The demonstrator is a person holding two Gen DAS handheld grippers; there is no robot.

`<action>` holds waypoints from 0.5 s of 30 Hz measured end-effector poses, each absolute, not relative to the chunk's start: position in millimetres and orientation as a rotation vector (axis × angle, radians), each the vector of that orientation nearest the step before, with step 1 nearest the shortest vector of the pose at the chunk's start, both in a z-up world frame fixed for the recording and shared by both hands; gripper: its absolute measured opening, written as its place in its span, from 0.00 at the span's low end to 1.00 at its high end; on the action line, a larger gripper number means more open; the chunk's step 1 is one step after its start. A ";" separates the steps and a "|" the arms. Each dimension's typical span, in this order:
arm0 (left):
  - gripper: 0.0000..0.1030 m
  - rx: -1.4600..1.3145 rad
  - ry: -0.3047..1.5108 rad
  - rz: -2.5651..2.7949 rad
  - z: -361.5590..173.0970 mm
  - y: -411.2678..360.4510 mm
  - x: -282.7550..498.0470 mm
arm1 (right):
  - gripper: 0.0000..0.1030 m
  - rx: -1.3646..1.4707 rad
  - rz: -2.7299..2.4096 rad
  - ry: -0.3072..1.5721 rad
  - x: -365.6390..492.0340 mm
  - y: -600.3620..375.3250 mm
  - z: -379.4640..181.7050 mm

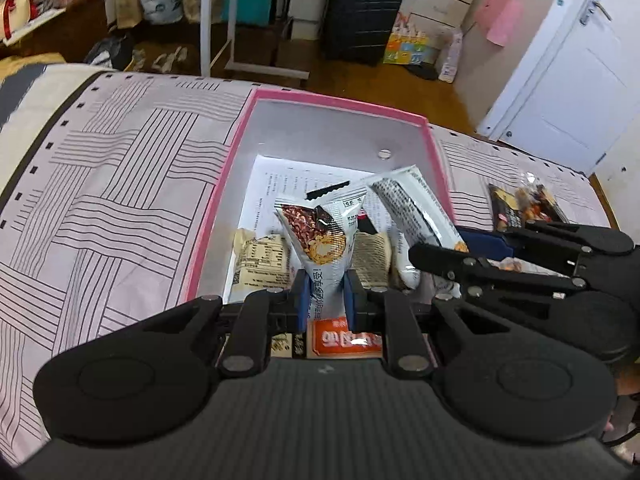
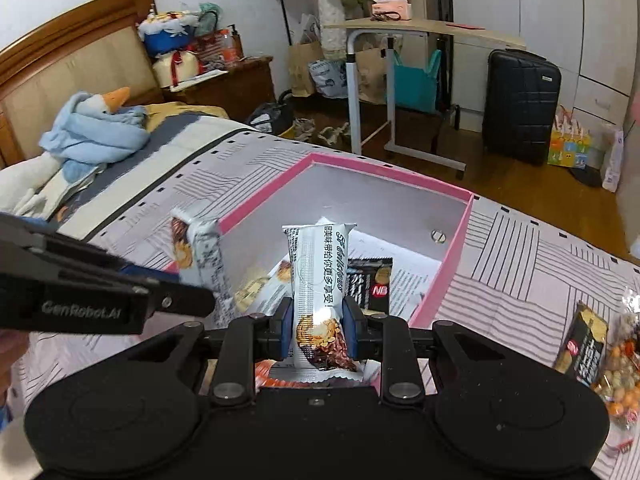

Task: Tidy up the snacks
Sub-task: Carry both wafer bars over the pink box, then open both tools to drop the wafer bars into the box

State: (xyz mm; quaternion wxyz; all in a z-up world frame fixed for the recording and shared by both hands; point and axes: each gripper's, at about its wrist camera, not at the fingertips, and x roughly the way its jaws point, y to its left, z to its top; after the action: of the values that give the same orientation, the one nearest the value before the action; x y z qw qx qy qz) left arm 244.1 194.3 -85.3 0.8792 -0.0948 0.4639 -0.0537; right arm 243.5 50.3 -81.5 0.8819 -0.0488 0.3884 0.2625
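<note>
Both grippers reach forward over the near end of the pink-rimmed box [image 1: 224, 184] on the striped bedspread [image 1: 100, 200] — the left gripper [image 1: 326, 300] clamped on a white cereal bar [image 1: 320, 240] standing upright. The right gripper [image 2: 316, 328], angled in beside it, pinches a second cereal bar [image 2: 320, 272] upright above the box — loose snack packets [image 2: 600, 352] lie on the bedspread to its right.

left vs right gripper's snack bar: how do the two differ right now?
The left gripper holds its bar with the picture end up and away; the right gripper holds its bar picture end nearest the gripper. The left bar hangs over the pink box's near-left rim, the right over its middle. Both are white wrappers, clamped.
</note>
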 end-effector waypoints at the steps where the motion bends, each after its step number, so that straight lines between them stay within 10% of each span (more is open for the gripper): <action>1: 0.18 -0.206 0.964 -0.104 -86.7 196.4 246.6 | 0.30 -0.091 0.551 0.810 247.0 50.5 -84.3; 15: 0.31 -0.179 0.925 -0.141 -54.3 175.2 218.6 | 0.39 -0.021 0.559 0.724 209.4 -15.6 -33.4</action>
State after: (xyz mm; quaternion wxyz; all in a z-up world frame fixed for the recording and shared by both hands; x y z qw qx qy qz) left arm 218.6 175.2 -54.3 0.8887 -0.0859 0.4452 -0.0679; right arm 209.4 -15.6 -33.4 0.8971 -0.0100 0.3497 0.2698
